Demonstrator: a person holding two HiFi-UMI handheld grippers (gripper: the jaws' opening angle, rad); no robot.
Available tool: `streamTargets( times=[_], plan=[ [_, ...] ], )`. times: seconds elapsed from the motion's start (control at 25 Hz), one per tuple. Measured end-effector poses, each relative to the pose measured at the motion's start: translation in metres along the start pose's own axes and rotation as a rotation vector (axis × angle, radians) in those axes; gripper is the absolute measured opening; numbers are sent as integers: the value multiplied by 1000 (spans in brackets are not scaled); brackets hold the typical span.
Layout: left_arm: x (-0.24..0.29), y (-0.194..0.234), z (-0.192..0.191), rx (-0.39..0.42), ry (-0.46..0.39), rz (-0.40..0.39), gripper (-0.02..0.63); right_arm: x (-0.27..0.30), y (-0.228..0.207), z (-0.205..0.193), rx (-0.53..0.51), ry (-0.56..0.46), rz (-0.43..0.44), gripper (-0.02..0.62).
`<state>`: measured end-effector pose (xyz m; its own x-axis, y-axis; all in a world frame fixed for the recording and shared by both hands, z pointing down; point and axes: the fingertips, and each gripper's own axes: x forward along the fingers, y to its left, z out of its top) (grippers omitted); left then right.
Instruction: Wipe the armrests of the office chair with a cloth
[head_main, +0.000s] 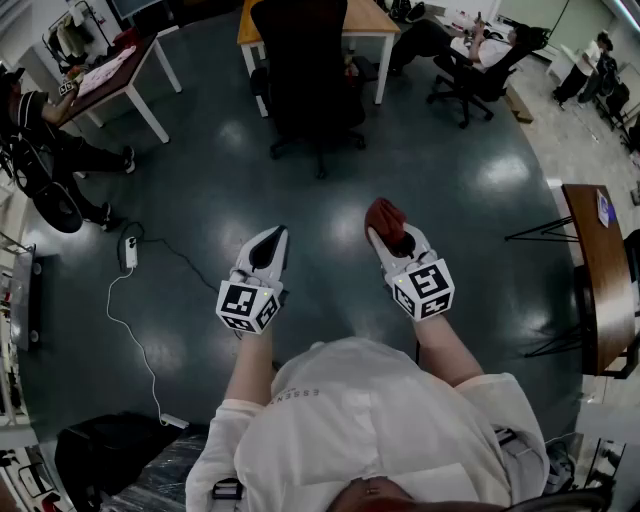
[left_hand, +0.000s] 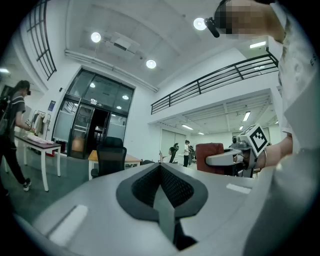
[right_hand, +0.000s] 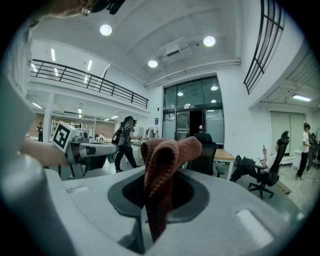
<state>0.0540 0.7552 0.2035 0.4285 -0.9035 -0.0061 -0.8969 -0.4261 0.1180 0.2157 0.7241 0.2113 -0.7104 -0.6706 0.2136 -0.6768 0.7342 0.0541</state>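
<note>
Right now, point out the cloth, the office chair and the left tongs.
cloth (right_hand: 163, 159): right gripper view, its folded top.
office chair (head_main: 305, 60): head view, its dark backrest.
left tongs (head_main: 276, 233): head view, between the shut tips.

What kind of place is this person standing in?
Most likely a big open office or workshop hall. There's a black office chair at a wooden-topped desk, another rolling chair with someone sitting in it, and a railed balcony up above.
</note>
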Motion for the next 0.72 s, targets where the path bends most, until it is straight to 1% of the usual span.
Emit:
streamTargets(
  times=[0.4, 0.72],
  plan=[
    [2, 6, -7, -20, 18, -1, 17, 6, 2, -3, -3, 25, 8, 57],
    [-7, 21, -10, -36, 11, -1, 17, 17, 9, -12, 46, 31, -23, 57]
  ],
)
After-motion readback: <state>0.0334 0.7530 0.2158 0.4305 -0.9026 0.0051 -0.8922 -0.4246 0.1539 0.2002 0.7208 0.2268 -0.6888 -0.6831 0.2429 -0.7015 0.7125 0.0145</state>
